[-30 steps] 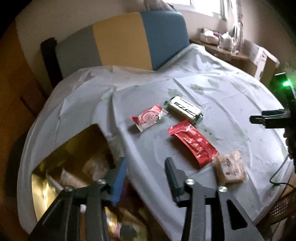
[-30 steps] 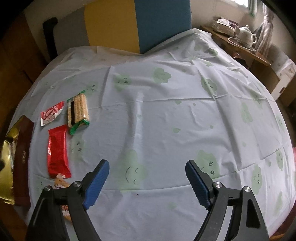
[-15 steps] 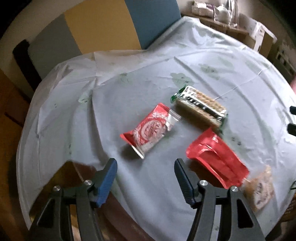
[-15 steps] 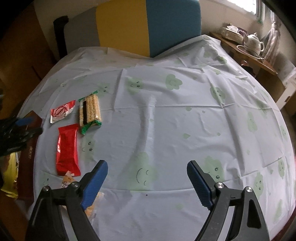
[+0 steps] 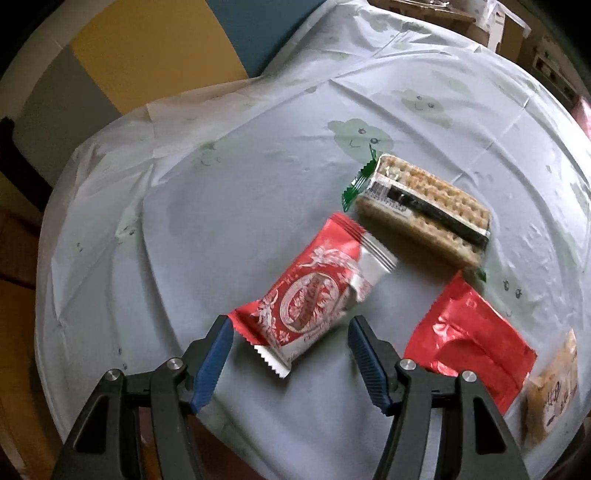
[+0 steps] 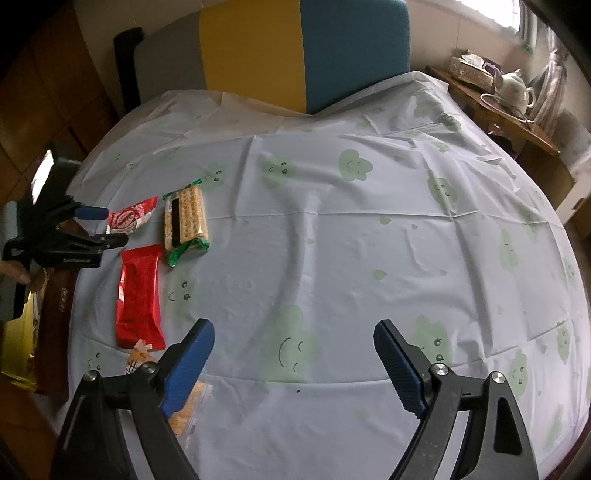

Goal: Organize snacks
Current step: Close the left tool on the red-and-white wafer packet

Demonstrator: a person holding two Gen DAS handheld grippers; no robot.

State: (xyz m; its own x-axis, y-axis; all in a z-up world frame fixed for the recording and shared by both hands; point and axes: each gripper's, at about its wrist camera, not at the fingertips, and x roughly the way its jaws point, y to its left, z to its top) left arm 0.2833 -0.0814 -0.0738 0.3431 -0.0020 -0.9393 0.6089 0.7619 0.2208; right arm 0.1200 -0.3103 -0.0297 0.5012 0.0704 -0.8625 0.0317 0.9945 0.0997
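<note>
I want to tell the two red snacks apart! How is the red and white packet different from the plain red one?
The red and white packet has a round emblem and pattern; the plain red packet is shiny with no clear picture. The first looks short and plump, the second long and flat. The first lies right in front of the open left gripper; the second lies off to its side. Both rest flat on the tablecloth, sealed.

Light was dim and cool in both views. Daylight entered through the window (image 6: 517,14) at upper right, blown out white. Fisheye bending curved the tablecloth (image 6: 332,240) edges; corners vignetted to black. Left wrist view showed slight motion blur and glare on the red foil packet (image 5: 469,332). Soft shadows lay beneath the cracker pack (image 5: 424,210).
</note>
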